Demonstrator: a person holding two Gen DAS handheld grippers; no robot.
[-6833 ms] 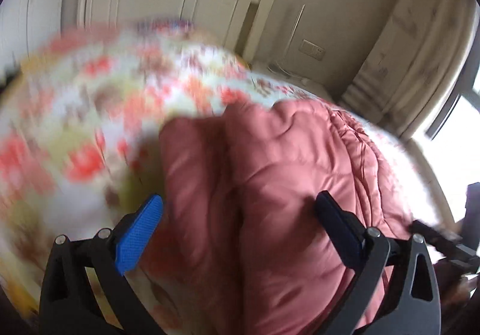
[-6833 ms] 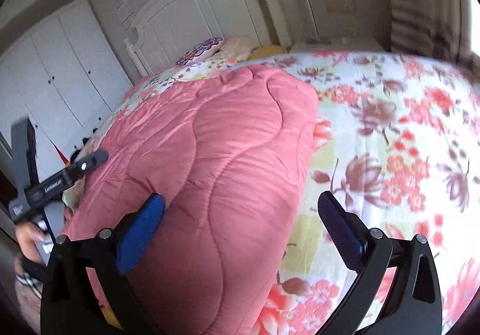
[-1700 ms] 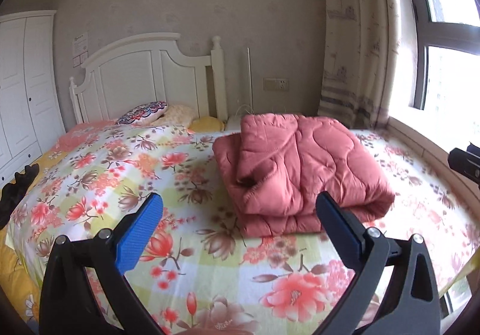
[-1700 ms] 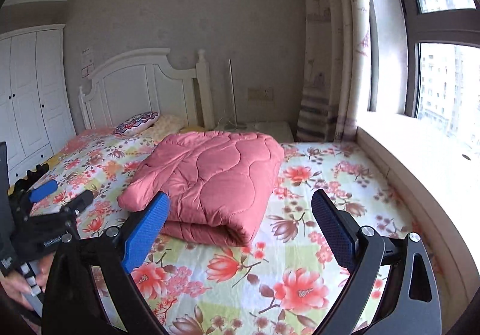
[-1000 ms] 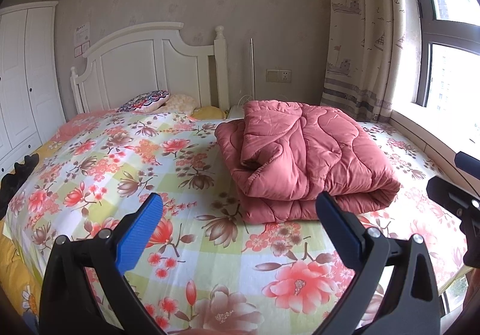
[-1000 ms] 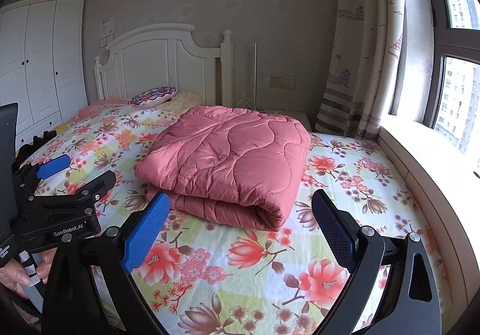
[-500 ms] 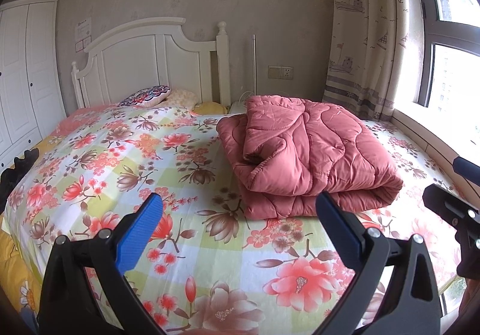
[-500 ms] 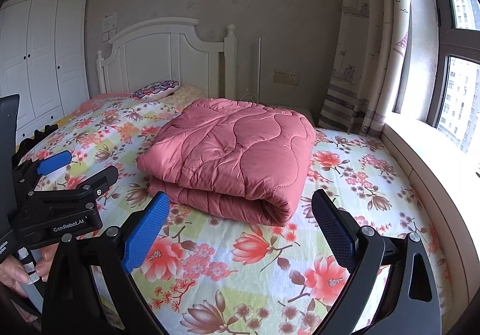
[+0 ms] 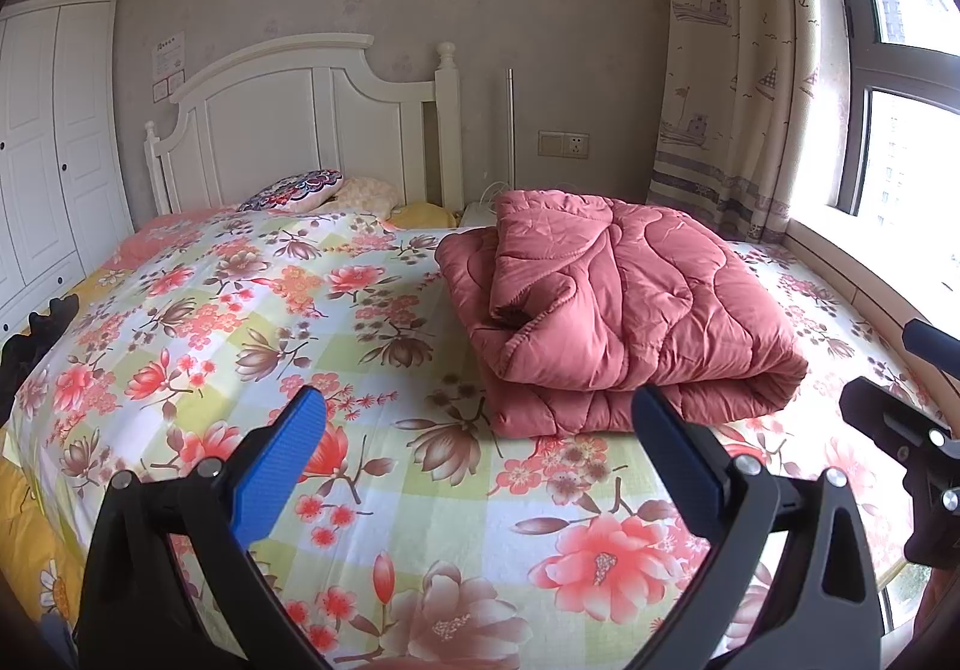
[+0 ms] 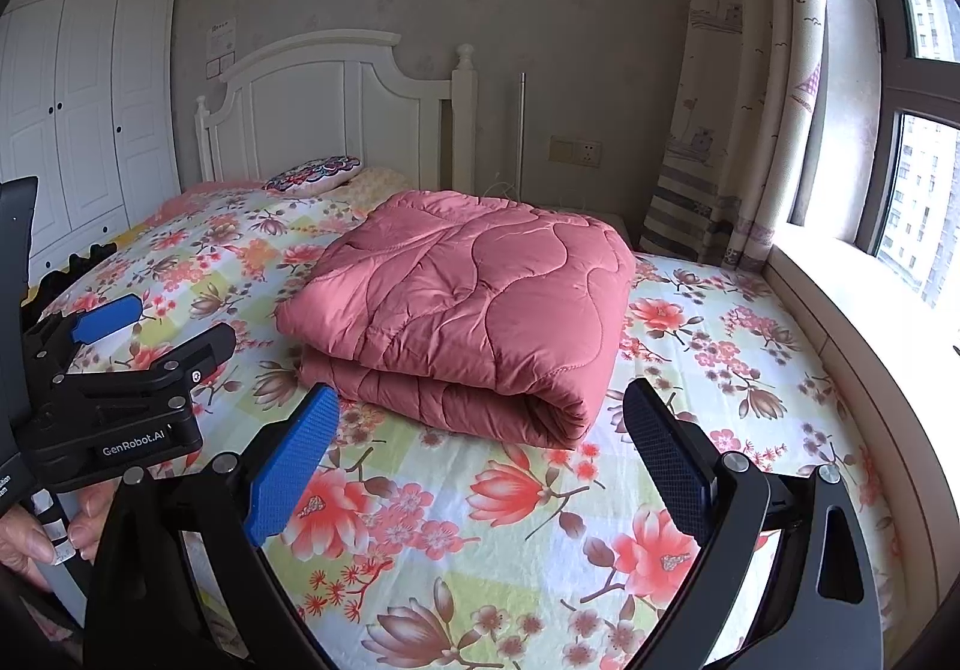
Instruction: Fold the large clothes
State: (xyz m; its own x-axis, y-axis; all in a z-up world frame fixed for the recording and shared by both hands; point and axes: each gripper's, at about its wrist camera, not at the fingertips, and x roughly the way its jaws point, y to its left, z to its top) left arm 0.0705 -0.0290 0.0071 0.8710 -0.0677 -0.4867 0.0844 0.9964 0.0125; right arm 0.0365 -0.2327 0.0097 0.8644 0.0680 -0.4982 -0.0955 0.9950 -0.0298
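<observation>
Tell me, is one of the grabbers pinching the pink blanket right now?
No, the pink blanket lies folded on the bed while the right gripper and left gripper are open, apart from it.

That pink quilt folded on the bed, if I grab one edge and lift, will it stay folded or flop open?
The pink quilt looks soft and puffy, so it would probably sag. Its layers sit loose, one corner gaping, so lifting one edge likely unfolds it. It seems bulky yet light for its size.
</observation>
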